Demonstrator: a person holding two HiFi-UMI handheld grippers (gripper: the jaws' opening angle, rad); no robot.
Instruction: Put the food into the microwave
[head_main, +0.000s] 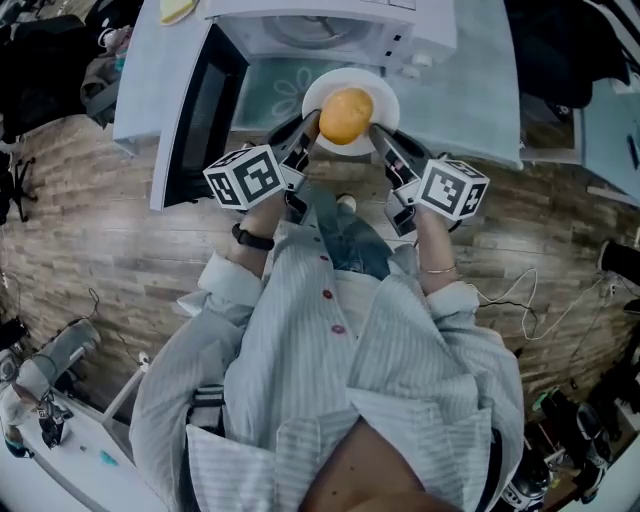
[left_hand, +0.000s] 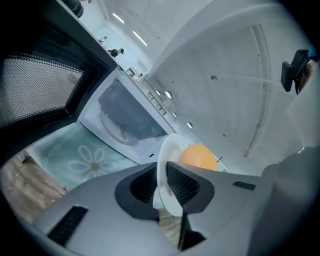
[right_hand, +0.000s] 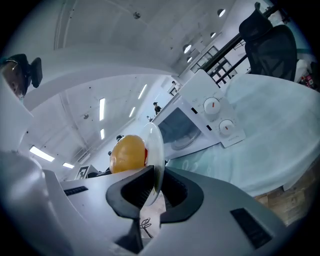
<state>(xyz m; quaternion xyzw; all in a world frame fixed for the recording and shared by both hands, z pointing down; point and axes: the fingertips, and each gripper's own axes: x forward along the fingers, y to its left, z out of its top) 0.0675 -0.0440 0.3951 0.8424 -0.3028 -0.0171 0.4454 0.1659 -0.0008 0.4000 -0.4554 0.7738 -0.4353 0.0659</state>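
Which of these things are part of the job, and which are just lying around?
In the job: round orange food, white plate under it, open microwave, left gripper and right gripper, both clamped on the plate's rim.
Lying about: yellow item on the table, black chair.

The bench (head_main: 480, 110) is covered by a pale blue-green cloth (head_main: 262, 92) with a white flower print. A white microwave (head_main: 330, 30) stands on it toward the far side. Its dark-windowed door (head_main: 195, 110) is swung open to the left, reaching past the bench's near edge. A small yellow thing (head_main: 178, 10) lies left of the microwave. Below is a wood-plank floor (head_main: 90, 220).
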